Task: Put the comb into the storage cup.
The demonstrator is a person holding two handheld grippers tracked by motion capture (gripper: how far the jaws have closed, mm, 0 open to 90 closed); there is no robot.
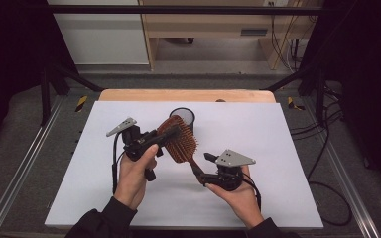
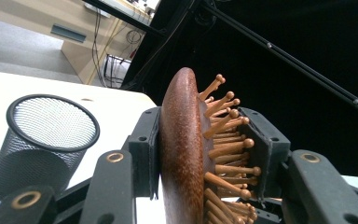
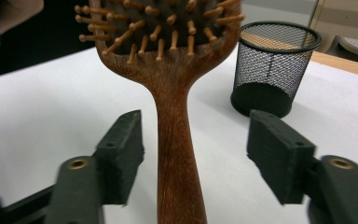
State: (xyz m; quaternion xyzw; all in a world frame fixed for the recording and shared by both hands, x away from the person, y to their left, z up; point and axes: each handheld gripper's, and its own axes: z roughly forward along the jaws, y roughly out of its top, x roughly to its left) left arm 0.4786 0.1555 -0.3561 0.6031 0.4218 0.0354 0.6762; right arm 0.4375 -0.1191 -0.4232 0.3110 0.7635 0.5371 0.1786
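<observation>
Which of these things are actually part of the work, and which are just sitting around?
In use:
- wooden hairbrush, head clamped in the left tool
- right tool, open around the brush handle
- mesh cup, likely the destination

Just there:
- white table mat
- floor cables
- wooden furniture behind

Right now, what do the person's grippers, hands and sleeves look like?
Both grippers are black. The left gripper and right gripper each carry a grey three-cornered plate on top and trail a black cable. In the gripper views, the jaws are black bars with brass-coloured rivets and blocky dark pads. The hands are bare, with dark sleeves at the wrists.
</observation>
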